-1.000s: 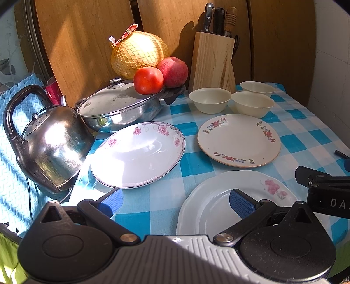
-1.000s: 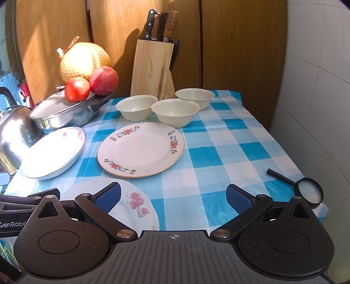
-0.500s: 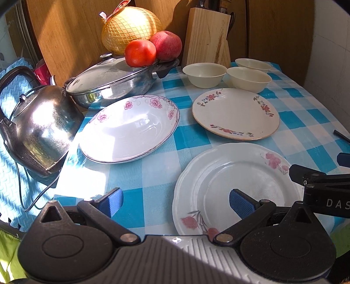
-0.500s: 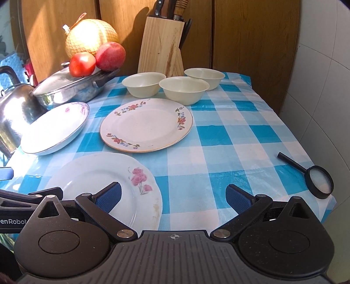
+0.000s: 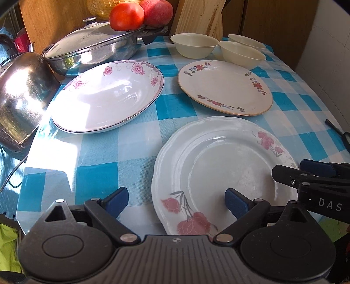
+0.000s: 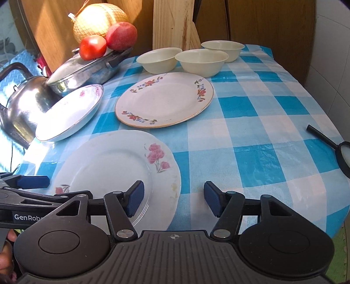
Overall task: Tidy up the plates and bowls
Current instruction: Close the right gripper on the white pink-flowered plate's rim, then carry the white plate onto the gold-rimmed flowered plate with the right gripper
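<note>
Far off my left tongs' (image 5: 176, 200) left side sits the kettle (image 5: 20, 96), with the lidded pan (image 5: 96, 52) behind it carrying a tomato (image 5: 126, 16). I judge a wide swing that way could knock the tomato loose.

Ahead and left of the left tongs lies the deep plate (image 5: 107, 96), apart from the others. These tongs are spread wide and hold nothing; their right pad hangs over the near plate (image 5: 218, 170), the left pad over bare tablecloth (image 5: 87, 157), so the plate's left rim lies between them.

The right tongs (image 6: 174, 198) are also wide and empty, straddling the same plate's right rim: left pad above the plate (image 6: 105, 170), right pad above cloth. With 2 tools on 1 plate, I worry they could pull against each other or collide. The plate looks glazed and thin-rimmed, so a shallow bite may slip and drop it.

Ahead of both tongs is the flat plate (image 6: 164, 99), then 3 bowls (image 6: 201, 61) near the knife block (image 6: 172, 24). Lifting the near plate low could clip that flat plate.

Right of the right tongs, a magnifying glass (image 6: 343, 157) lies at the table edge; a stray elbow of the tool could sweep it off.
</note>
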